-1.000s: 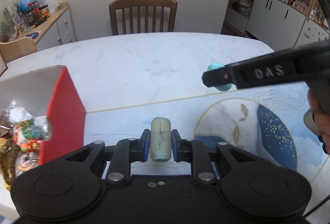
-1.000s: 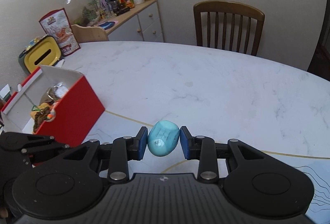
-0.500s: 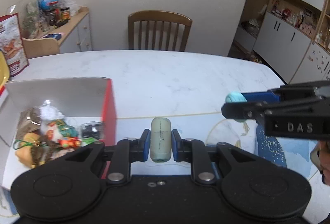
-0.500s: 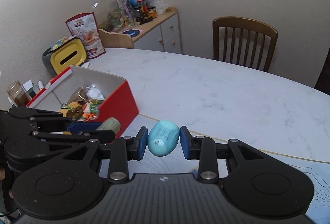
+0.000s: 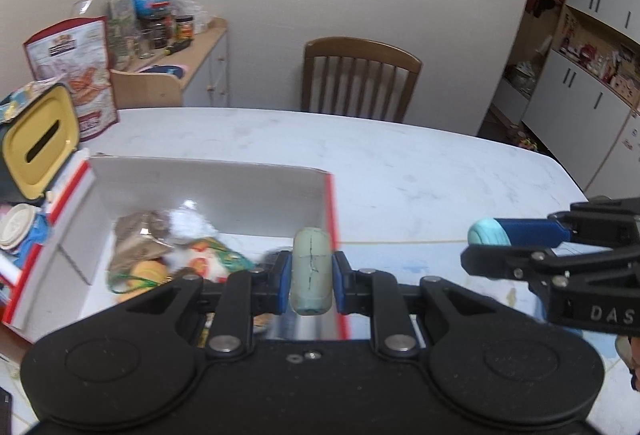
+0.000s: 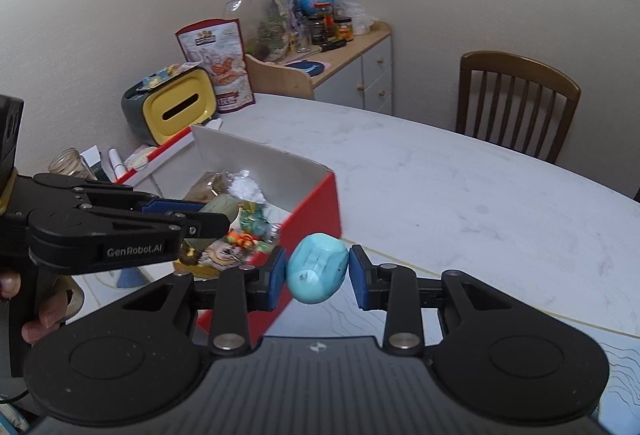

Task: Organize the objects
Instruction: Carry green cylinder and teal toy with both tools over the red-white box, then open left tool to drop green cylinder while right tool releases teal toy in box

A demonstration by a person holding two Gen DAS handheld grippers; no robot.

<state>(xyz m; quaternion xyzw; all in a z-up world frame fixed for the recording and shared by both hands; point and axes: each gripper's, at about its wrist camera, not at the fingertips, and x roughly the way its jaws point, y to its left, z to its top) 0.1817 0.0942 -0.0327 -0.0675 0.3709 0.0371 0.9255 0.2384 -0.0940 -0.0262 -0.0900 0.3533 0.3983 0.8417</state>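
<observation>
Your left tongs (image 5: 311,282) are clamped on a pale green oblong piece (image 5: 311,271), its cracked face turned toward the camera, and they hang over the right-hand end of the red-and-white box (image 5: 208,187), just inside its red wall. In the right wrist view the same tongs (image 6: 208,221) come in from nine o'clock above the box (image 6: 316,203), the pale green piece (image 6: 220,205) showing at their tip. Your right tongs (image 6: 318,271) are clamped on a turquoise egg-shaped piece (image 6: 317,267), held off the counter (image 6: 460,203) just outside the box's red wall, at about four o'clock from the box. From the left wrist view those right tongs (image 5: 480,239) reach in from three o'clock with the turquoise piece (image 5: 482,233) at the tip. The box stands open on the counter (image 5: 400,163) and holds a jumble of small items (image 5: 168,251): a crinkled clear packet, orange and green bits, a printed wrapper; the blur hides finer detail. At ten o'clock from the box stand a yellow-faced container with a slot (image 5: 38,139) and a red-edged pouch (image 5: 76,63). A wooden chair (image 5: 358,77) sits at twelve o'clock beyond the counter. Your fingers (image 6: 38,319) grip the left handle at the frame's left edge.
</observation>
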